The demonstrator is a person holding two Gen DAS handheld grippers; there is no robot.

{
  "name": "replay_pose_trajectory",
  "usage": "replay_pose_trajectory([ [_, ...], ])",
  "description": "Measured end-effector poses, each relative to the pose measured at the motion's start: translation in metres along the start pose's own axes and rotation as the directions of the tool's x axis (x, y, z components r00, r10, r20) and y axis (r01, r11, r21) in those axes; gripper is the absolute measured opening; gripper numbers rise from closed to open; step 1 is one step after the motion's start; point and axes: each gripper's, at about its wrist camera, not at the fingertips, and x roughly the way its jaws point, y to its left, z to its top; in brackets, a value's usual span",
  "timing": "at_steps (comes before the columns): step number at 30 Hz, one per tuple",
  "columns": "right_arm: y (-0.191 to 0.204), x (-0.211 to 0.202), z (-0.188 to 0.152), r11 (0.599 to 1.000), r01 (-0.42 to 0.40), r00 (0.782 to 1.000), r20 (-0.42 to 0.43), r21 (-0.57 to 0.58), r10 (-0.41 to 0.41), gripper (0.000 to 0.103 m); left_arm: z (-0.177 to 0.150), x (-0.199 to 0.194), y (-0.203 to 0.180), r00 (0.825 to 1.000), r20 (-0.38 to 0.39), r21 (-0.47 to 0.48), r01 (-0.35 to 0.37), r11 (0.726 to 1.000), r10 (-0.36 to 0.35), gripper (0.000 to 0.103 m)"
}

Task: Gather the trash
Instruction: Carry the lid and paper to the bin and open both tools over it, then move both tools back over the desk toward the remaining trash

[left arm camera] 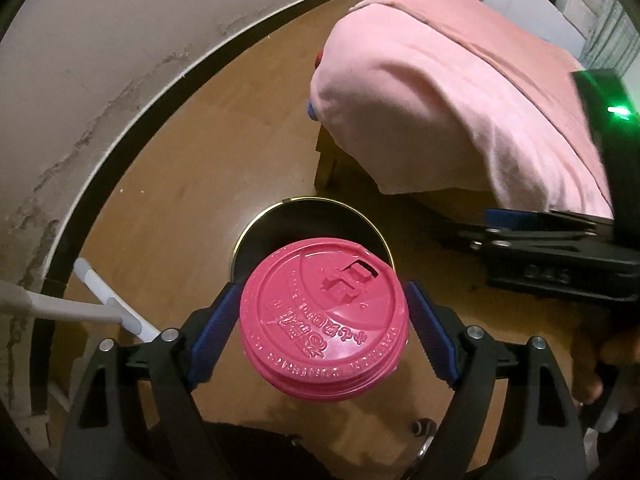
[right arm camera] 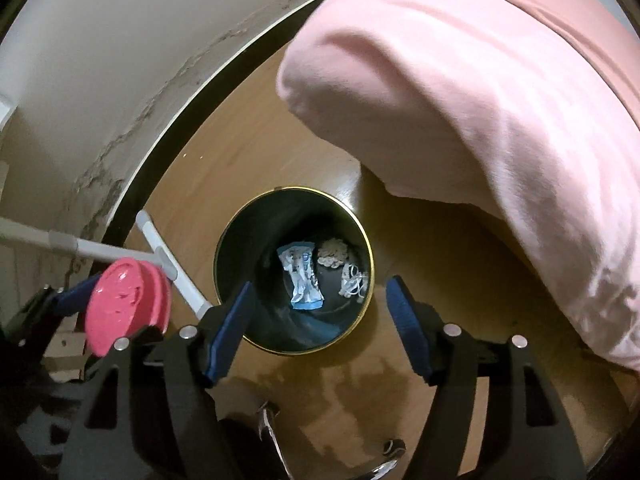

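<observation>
A cup with a pink plastic lid hangs in the air between the blue pads of my left gripper, which is shut on it. Just beyond and below it stands a round black bin with a gold rim. In the right wrist view my right gripper is open and empty, directly over the bin's rim. Inside lie a blue-and-white wrapper, a crumpled paper wad and a white scrap. The pink-lidded cup shows tilted at the left.
A pink blanket drapes over a low wooden bed with a leg close behind the bin. White tubing lies on the wooden floor to the left, by the stained wall and dark baseboard. A hand shows at the right.
</observation>
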Motion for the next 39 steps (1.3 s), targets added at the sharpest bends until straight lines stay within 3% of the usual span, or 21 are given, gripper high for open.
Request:
replay_pose_trajectory([
  [7, -0.016, -0.009, 0.001, 0.999, 0.016, 1.0, 0.025, 0.049, -0.017, 0.071, 0.005, 0.008, -0.004, 1.0, -0.012, -0.009, -0.008, 1.0, 0.008, 0.093],
  [14, -0.023, -0.028, -0.001, 0.997, 0.023, 0.998, 0.058, 0.067, -0.027, 0.072, 0.007, -0.022, -0.019, 1.0, 0.026, 0.011, -0.001, 1.0, 0.001, 0.093],
  [20, -0.015, -0.062, 0.0, 0.998, 0.027, 0.994, 0.108, 0.048, -0.032, 0.074, -0.005, -0.106, -0.04, 0.99, 0.134, 0.043, 0.046, 0.998, -0.051, 0.093],
  [24, 0.014, -0.098, -0.004, 1.0, 0.009, 0.987, 0.159, -0.012, -0.007, 0.074, -0.03, -0.19, -0.04, 0.968, 0.244, 0.069, 0.042, 0.997, -0.057, 0.093],
  [27, 0.053, -0.13, -0.009, 0.995, -0.033, 0.979, 0.195, -0.096, 0.051, 0.076, -0.054, -0.246, -0.011, 0.945, 0.328, 0.024, -0.031, 0.999, 0.021, 0.094],
  [29, 0.092, -0.153, -0.016, 0.982, -0.059, 0.971, 0.219, -0.18, 0.098, 0.077, -0.08, -0.282, 0.027, 0.924, 0.37, -0.055, -0.087, 0.995, 0.101, 0.094],
  [31, 0.139, -0.175, -0.025, 0.959, -0.075, 0.959, 0.244, -0.274, 0.145, 0.078, -0.108, -0.309, 0.069, 0.9, 0.387, -0.155, -0.15, 0.976, 0.2, 0.094],
  [33, 0.184, -0.191, -0.035, 0.929, -0.114, 0.946, 0.247, -0.352, 0.21, 0.078, -0.139, -0.331, 0.112, 0.877, 0.372, -0.259, -0.217, 0.941, 0.304, 0.094],
  [36, 0.255, -0.208, -0.053, 0.862, -0.171, 0.928, 0.217, -0.477, 0.304, 0.078, -0.192, -0.363, 0.173, 0.843, 0.333, -0.415, -0.271, 0.868, 0.422, 0.094],
  [39, 0.338, -0.216, -0.077, 0.765, -0.227, 0.909, 0.151, -0.602, 0.388, 0.078, -0.248, -0.388, 0.222, 0.806, 0.271, -0.545, -0.322, 0.774, 0.526, 0.094],
])
